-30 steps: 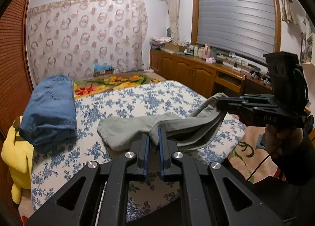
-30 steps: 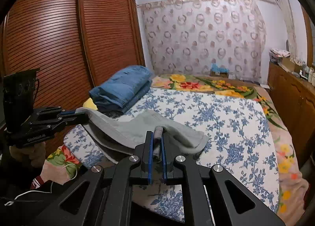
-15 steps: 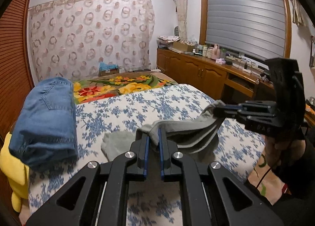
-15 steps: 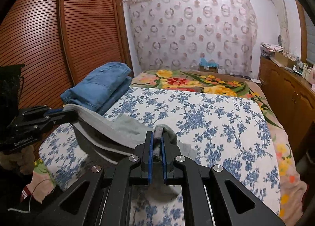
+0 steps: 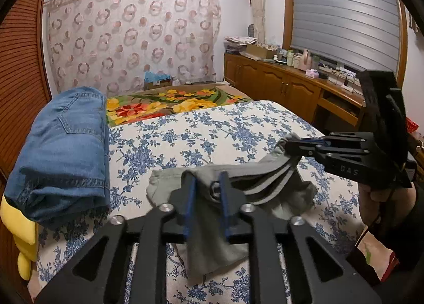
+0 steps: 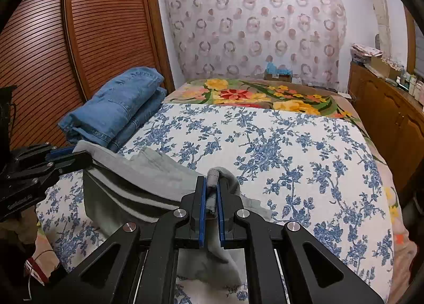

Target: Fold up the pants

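Observation:
Grey pants (image 5: 265,179) lie bunched at the near edge of the bed, on its blue-flowered cover (image 5: 212,131). My left gripper (image 5: 206,179) hovers over one corner of them. Its jaws are opening, and the cloth sags loosely between the blue pads without being pressed. My right gripper (image 6: 211,182) is shut on a rolled grey edge of the pants (image 6: 148,168). From the left wrist view the right gripper (image 5: 288,145) shows at the right, holding its corner just above the bed. The left gripper (image 6: 76,154) appears at the left of the right wrist view.
Folded blue jeans (image 5: 63,145) are stacked at the bed's left side above a yellow plush toy (image 5: 16,224). A flowered blanket (image 6: 265,94) covers the far end. A slatted wooden wardrobe (image 6: 79,39) stands left, and a low wooden cabinet (image 5: 278,86) right.
Both grippers moved forward over the bed and slightly down, carrying the grey pants' edge with them. The left jaws, shut on the cloth before, have parted.

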`<state>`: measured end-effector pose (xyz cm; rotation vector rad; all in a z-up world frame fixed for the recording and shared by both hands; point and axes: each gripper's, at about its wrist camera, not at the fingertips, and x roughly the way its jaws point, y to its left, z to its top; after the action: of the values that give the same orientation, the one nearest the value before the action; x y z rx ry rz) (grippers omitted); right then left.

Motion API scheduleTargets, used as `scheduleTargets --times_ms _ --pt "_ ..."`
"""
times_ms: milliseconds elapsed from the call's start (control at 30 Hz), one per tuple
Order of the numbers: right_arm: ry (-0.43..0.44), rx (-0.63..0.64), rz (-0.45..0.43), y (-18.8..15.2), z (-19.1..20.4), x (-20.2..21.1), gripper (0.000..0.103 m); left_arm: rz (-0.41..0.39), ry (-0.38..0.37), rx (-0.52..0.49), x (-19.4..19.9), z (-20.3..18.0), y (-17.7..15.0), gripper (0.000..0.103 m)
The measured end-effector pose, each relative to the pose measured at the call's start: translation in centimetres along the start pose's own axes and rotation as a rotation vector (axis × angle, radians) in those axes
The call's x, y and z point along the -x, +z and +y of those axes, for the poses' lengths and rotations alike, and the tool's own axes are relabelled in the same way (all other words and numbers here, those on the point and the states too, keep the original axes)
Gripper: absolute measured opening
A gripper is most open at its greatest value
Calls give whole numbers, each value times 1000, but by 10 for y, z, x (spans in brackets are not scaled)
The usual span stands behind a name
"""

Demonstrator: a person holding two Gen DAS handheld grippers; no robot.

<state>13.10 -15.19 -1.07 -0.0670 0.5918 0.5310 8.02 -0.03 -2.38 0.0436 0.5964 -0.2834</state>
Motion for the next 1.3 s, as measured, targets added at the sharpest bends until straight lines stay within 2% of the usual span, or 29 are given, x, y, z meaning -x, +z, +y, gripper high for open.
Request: scheduleTargets --times_ms 33,100,200,267,333,567,700,800,1067,1133,1300 --pt "-2 1 5 0 -1 -1 7 1 -7 12 -1 3 -2 32" --pt "-3 3 13 0 -1 -6 7 5 -18 27 0 7 -6 47" --pt "-9 13 16 2 1 -11 7 37 -42 45 -5 11 -12 47" --pt "-28 21 11 4 2 -13 7 62 -39 47 -9 12 -18 47" --pt "-41 30 15 5 3 -15 11 77 -22 44 -11 13 -26 47" --pt "-68 64 3 -3 1 3 16 127 -50 77 -16 18 -47 47" --pt "-42 49 12 -13 -6 16 22 146 -51 88 -19 19 -54 47" --pt "-41 26 25 -22 -14 25 22 160 -37 88 -20 18 -58 47" --pt "29 -20 102 -49 -24 34 22 176 -60 93 -12 16 -75 47" --pt "36 -28 115 -51 -26 30 22 179 -64 95 -13 16 -79 38" --pt "62 -40 132 -50 -26 21 22 183 -52 99 -16 19 -80 29"
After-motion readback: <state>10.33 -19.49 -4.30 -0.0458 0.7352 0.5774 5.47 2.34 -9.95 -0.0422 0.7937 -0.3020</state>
